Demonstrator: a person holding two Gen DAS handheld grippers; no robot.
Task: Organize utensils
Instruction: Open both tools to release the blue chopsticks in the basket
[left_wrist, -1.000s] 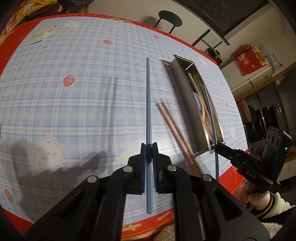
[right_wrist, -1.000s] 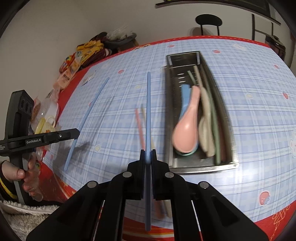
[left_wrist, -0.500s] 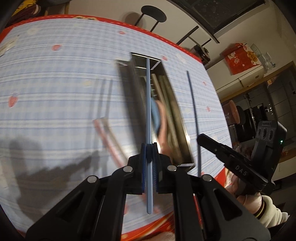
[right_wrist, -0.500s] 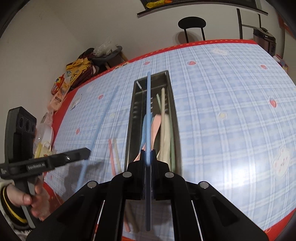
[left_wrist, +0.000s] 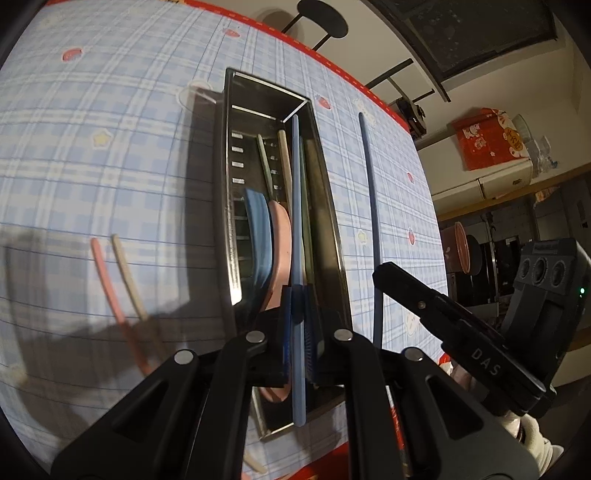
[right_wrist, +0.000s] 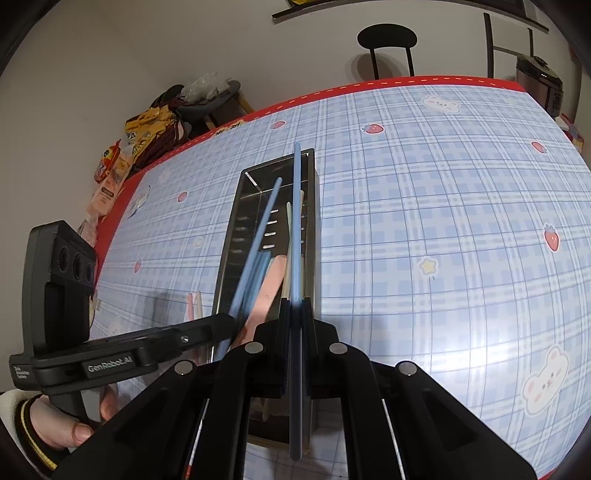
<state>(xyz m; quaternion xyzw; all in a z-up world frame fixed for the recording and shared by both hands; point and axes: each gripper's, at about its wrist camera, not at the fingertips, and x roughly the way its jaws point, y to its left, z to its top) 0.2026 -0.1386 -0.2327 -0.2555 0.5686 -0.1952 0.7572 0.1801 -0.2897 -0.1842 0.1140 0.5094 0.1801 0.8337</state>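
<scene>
A long metal utensil tray (left_wrist: 226, 206) (right_wrist: 236, 218) lies on the checked tablecloth and holds a blue spoon (left_wrist: 258, 236), a pink spoon (left_wrist: 281, 243) and several chopsticks. My left gripper (left_wrist: 297, 306) is shut on a blue chopstick (left_wrist: 296, 206) held lengthwise over the tray. My right gripper (right_wrist: 293, 306) is shut on a second blue chopstick (right_wrist: 296, 221), over the tray's right side. The right gripper (left_wrist: 380, 273) shows in the left wrist view with its chopstick (left_wrist: 369, 206) just right of the tray. The left gripper's chopstick (right_wrist: 255, 236) slants over the tray in the right wrist view.
A pink chopstick (left_wrist: 110, 284) and a beige chopstick (left_wrist: 129, 280) lie on the cloth left of the tray. Snack bags (right_wrist: 147, 129) sit past the table's far left edge. A black stool (right_wrist: 386, 38) stands behind the table. A red box (left_wrist: 487, 140) sits on a cabinet at right.
Both grippers have swung from the open tablecloth to over the tray, each still holding its blue chopstick. The chopsticks now line up with the tray's length.
</scene>
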